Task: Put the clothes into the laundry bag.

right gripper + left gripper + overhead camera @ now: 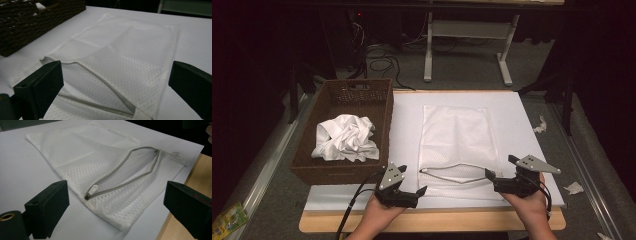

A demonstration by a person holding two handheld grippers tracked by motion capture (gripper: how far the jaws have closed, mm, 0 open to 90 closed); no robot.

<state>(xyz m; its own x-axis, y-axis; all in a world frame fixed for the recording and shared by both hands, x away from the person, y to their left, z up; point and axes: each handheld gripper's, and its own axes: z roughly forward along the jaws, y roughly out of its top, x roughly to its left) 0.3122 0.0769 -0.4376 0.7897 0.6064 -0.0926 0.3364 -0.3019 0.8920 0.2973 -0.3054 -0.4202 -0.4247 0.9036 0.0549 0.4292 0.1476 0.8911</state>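
- The left gripper [412,187] sits low at the near edge of the surface [512,107], held in a hand [379,212], with its jaws spread wide and nothing between them; it points toward the near left corner of the mesh bag [457,135].
- The right gripper [498,176] is held in the other hand [529,205] at the bag's near right corner, jaws likewise wide apart and empty, aimed across the bag.
- The mesh bag lies flat on the white surface between and just beyond the two grippers. In the left gripper view its grey zipper [125,173] runs along the near edge and gapes open in a long slit, with the white zipper pull [93,190] at the end nearest that gripper.
- In the right gripper view the opened mouth of the bag [100,85] lies just ahead of the jaws.
- Farther off to the left, a brown wicker basket [377,112] stands beside the white sheet, touching its edge.
- A crumpled white cloth [346,137] lies inside the basket, toward its near end.
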